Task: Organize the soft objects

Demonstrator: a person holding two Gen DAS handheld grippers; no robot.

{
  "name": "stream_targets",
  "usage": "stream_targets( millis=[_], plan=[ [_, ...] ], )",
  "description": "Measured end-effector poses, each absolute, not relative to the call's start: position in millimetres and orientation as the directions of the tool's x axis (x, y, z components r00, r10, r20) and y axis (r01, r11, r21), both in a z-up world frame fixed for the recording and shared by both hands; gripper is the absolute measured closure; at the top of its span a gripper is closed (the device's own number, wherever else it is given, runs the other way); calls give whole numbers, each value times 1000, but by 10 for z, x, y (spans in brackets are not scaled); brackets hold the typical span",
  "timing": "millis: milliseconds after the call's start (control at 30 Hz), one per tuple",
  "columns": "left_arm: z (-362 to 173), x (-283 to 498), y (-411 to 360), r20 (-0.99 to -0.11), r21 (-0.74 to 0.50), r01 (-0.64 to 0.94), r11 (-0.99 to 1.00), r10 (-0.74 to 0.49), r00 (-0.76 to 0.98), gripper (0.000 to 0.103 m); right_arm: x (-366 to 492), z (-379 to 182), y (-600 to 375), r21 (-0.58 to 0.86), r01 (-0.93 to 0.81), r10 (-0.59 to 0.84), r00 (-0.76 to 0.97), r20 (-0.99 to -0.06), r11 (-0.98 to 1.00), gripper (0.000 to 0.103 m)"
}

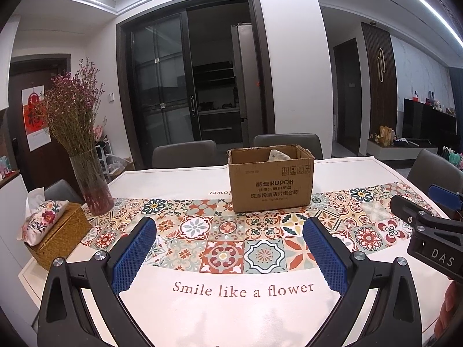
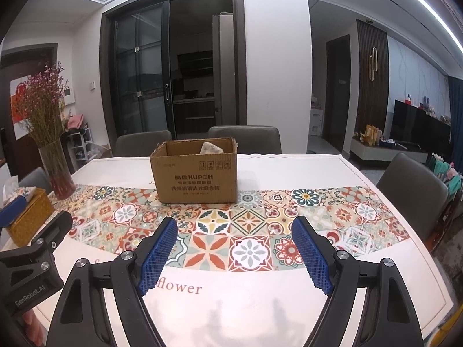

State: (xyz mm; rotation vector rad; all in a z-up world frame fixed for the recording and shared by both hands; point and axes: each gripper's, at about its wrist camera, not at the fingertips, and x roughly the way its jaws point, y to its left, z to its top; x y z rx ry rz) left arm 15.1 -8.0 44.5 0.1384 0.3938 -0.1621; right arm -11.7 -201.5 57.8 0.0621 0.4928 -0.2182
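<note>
Now both tools hover low over the near edge of the table [image 1: 202, 182], side by side and apart. The left tool [image 1: 230, 225] has its blue pads spread wide with nothing between them; the right tool [image 2: 234, 225] is likewise wide open and empty. Farther back on the patterned cloth stands an open cardboard box [image 2: 196, 179]. A pale soft object [image 2: 210, 148] sits inside it, just showing above the rim. At left stand a vase [image 1: 92, 185] and a tissue box [image 1: 58, 231].

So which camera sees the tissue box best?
The left wrist view: the woven tissue box shows whole, with its floral cover. In the right wrist view the left gripper partly hides it at the edge.
</note>
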Motion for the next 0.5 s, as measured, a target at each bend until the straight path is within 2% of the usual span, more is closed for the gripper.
stream_targets(
  millis=[500],
  plan=[
    [453, 101, -95, -380, 118, 170, 978, -113, 918, 0, -149, 576, -2027, 7, 231, -201, 860, -468, 973, 21]
  ],
)
